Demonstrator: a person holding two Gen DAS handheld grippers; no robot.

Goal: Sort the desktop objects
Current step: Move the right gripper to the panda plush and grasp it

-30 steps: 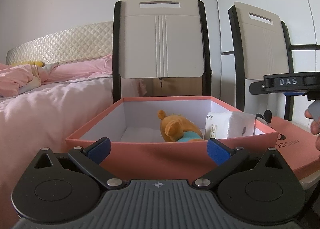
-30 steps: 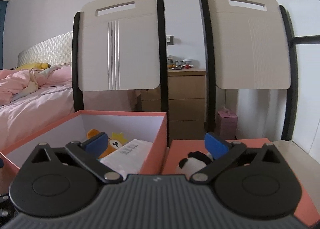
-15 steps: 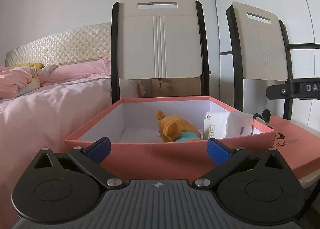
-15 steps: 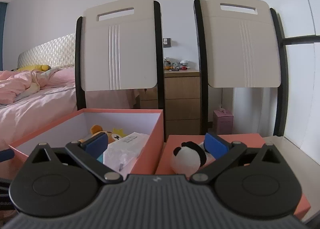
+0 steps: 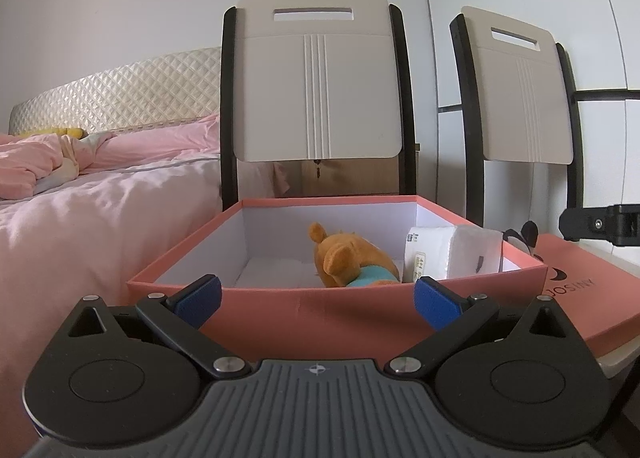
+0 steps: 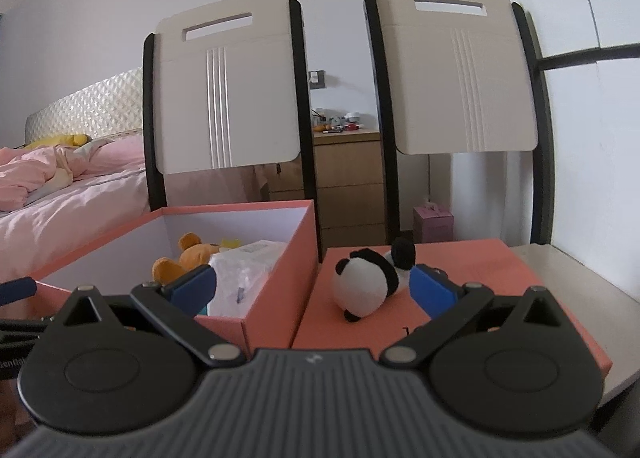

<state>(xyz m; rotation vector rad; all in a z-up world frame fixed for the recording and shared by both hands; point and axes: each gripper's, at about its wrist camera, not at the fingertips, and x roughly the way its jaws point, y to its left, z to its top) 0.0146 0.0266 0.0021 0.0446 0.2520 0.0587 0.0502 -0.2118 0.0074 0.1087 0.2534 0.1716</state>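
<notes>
An open salmon box [image 5: 336, 314] holds an orange plush bear [image 5: 348, 262] and a white tissue pack [image 5: 460, 254]. The box [image 6: 264, 310], bear [image 6: 184, 262] and pack [image 6: 248, 270] also show in the right wrist view. A panda plush [image 6: 368, 282] lies on the flat salmon lid [image 6: 480, 270] right of the box. My left gripper [image 5: 318, 300] is open and empty in front of the box's near wall. My right gripper [image 6: 312, 292] is open and empty, just short of the panda, which lies toward its right finger.
Two white chair backs [image 6: 224, 98] [image 6: 456, 78] stand behind the box. A bed with pink bedding [image 5: 80, 198] lies to the left. A wooden dresser [image 6: 348, 178] and a small pink box [image 6: 434, 224] stand behind. The lid rests on a white tabletop [image 6: 580, 278].
My right gripper has risen and tilted down toward the panda, which now shows fully between its fingers. In the left wrist view the right gripper has dropped lower at the right edge.
</notes>
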